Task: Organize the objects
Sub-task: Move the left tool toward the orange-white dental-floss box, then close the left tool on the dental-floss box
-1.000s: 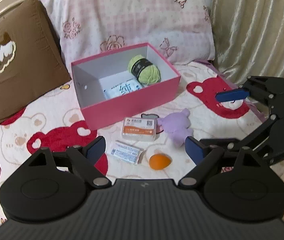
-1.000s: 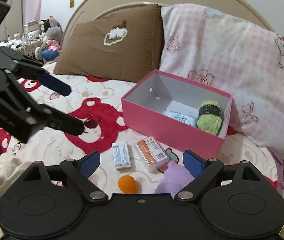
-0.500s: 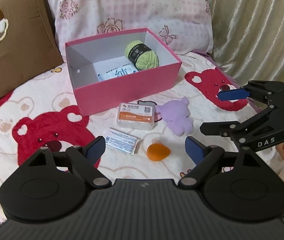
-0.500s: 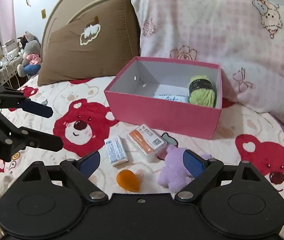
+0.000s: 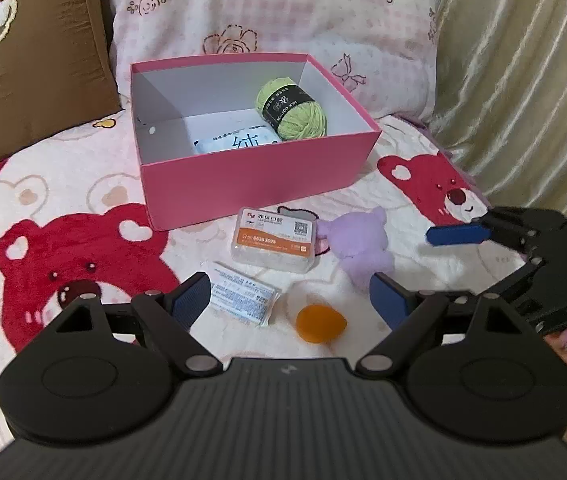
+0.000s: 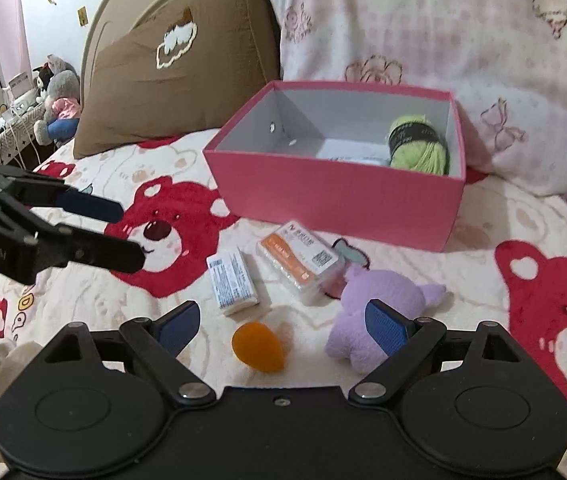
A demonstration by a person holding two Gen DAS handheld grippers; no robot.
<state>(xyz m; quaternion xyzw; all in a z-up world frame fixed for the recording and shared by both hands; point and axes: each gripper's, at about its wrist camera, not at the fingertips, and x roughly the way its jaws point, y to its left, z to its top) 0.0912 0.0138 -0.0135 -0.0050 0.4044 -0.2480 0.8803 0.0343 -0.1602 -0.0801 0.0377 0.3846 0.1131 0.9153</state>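
Two wide-open grippers hang over a fleecy bear-print blanket (image 5: 83, 184) strewn with small things.

The left gripper (image 5: 289, 300) and the right gripper (image 6: 281, 322) both stand with blue ribbed pads far apart, holding nothing. A rigid pink cardboard box (image 5: 259, 184), white inside, sits near the pillows; in it lie a round skein of green yarn (image 5: 291, 110) with a black paper band and a flat white packet (image 5: 235, 142). In front of the box, on the blanket, rest a clear hard plastic case (image 5: 275, 238) with an orange label, a crinkly white sachet (image 5: 243, 298), a smooth orange egg-shaped sponge (image 5: 320, 323) and a fuzzy lilac plush toy (image 6: 379, 308), all close together.
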